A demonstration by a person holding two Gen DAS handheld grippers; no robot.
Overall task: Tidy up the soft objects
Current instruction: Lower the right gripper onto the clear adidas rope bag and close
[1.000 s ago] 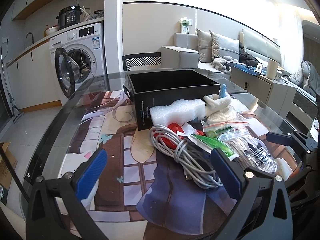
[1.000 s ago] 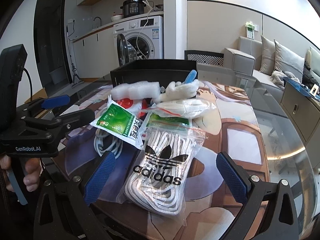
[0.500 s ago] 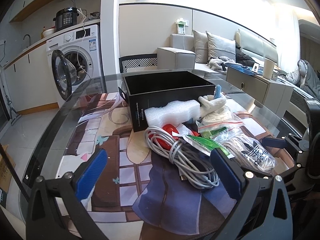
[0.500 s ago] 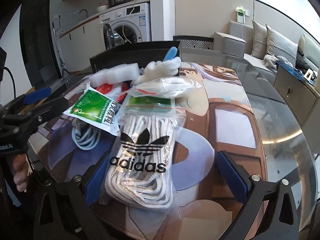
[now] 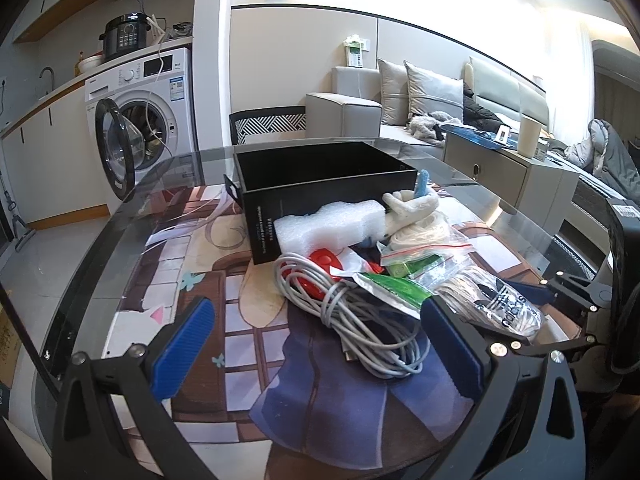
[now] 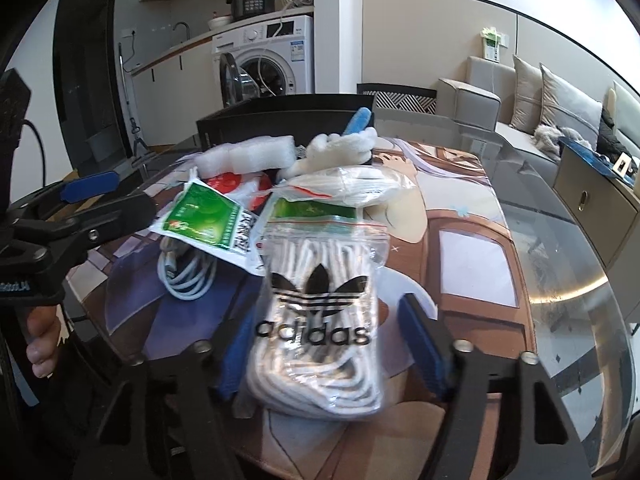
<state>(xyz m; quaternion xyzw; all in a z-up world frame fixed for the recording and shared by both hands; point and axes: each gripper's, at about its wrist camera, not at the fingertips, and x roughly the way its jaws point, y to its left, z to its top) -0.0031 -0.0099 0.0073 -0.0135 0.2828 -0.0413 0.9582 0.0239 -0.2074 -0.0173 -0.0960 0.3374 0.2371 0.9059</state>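
Two blue fingers (image 6: 420,344) of the right gripper (image 6: 324,354), parted, flank the bag of white cord (image 6: 320,320) on the counter (image 6: 560,280); it is best pinched mid-bag, while the left gripper (image 5: 320,344) is held spread, empty.

An open black rectangular cardboard box (image 5: 320,184) stands on the glass-topped table (image 5: 120,240). Touching its near wall lies a white foam block (image 5: 332,226); a coiled grey cable (image 5: 360,320) lies nearer the camera than that.
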